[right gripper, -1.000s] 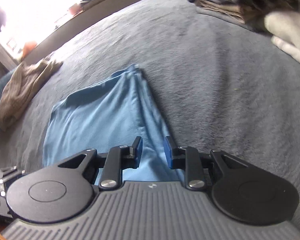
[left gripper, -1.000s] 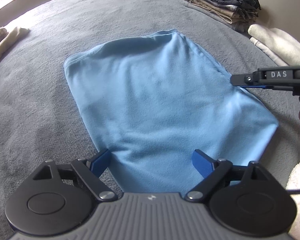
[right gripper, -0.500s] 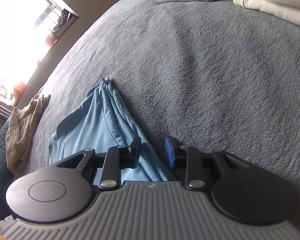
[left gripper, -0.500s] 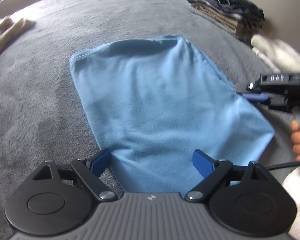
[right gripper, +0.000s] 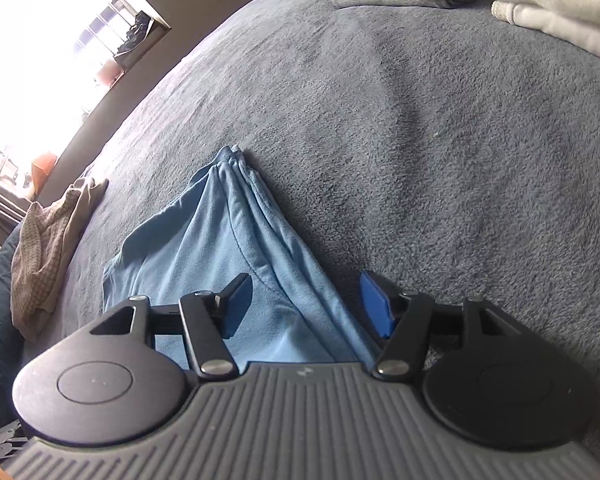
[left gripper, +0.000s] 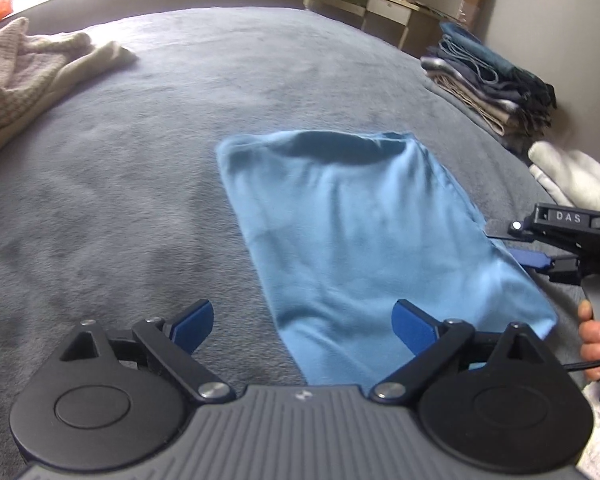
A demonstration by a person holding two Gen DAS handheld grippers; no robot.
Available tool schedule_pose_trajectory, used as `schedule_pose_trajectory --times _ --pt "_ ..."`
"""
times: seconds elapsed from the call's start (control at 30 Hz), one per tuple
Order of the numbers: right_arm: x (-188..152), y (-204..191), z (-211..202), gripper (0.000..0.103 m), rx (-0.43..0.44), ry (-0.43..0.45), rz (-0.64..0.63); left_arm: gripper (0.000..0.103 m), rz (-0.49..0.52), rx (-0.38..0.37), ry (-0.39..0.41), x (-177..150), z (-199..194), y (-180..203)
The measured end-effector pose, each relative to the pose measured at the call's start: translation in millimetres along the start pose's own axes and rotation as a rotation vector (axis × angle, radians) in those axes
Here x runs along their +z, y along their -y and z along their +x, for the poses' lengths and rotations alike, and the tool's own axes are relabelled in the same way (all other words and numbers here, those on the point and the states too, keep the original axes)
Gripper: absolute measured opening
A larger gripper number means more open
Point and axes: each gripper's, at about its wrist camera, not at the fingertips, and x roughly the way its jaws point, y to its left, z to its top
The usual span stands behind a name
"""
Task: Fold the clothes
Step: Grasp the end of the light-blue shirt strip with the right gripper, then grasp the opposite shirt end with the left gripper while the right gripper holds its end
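Light-blue folded garment (left gripper: 364, 248) lies flat on the grey fleece bed cover (left gripper: 140, 184), right of centre in the left wrist view, long axis running near to far. No containers in either view; loose laundry sits straight on the bed.

Left tongs (left gripper: 304, 322): jaws wide and opening, blue pads clear of the cloth. The garment's near left corner lies between them, ungripped; the left pad hangs over bare cover.

Right tongs (right gripper: 306, 304): jaws opening, pads apart. The garment's right edge, stacked in several layers, runs up between them; neither pad presses it. Seen from the left wrist, the right tongs (left gripper: 536, 262) sit just beside the garment's right edge, with the person's fingers (left gripper: 596, 332) around the handle at the frame's right.

Edges and room:
- Far edge of the garment bulges slightly, with a shadowed fold along it.
- Wide open cover left of the garment and beyond its far edge.
- Beige checked cloth (left gripper: 28, 76) bunched at the far left, well apart.
- Stack of folded dark and tan clothes (left gripper: 488, 84) at the far right; white folded fabric (left gripper: 572, 176) nearer, near the right tongs.

View differences:
- Left wrist alone shows the garment's full outline and a pale side table (left gripper: 372, 4) past the bed.
- Right wrist alone shows the layered side edge (right gripper: 284, 240), the bright window (right gripper: 40, 64) at far left, and the beige cloth (right gripper: 48, 248) draped at the bed's left edge.
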Motion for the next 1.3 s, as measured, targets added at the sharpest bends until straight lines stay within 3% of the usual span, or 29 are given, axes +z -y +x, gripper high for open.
schedule_pose_trajectory --times 0.27,0.43,0.6,0.83,0.93,1.03,1.1,1.3 --pt "-3 -1 0 0.069 0.006 0.000 0.039 0.102 -0.058 0.037 0.003 -3 -8 -13" --pt "-5 -6 2 0.081 0.011 0.000 0.014 0.102 -0.088 0.040 -0.001 -6 -6 -21" --pt "-5 -10 1 0.083 0.011 -0.004 -0.004 0.102 -0.100 0.039 -0.014 -7 3 -26" --pt "13 -8 -13 0.083 0.131 0.015 -0.045 0.101 -0.085 -0.029 0.004 -6 16 -25" --pt "24 -5 -3 0.083 0.165 -0.036 -0.078 0.095 -0.112 -0.083 0.024 -5 20 -29" --pt "34 1 18 0.083 0.211 -0.103 -0.063 0.079 -0.148 -0.128 0.052 -4 24 -37" --pt "40 4 34 0.083 0.244 -0.141 -0.051 0.061 -0.177 -0.182 0.068 -1 26 -45" --pt "59 -5 72 0.082 0.358 -0.197 -0.075 0.045 -0.236 -0.300 0.052 11 48 -63"
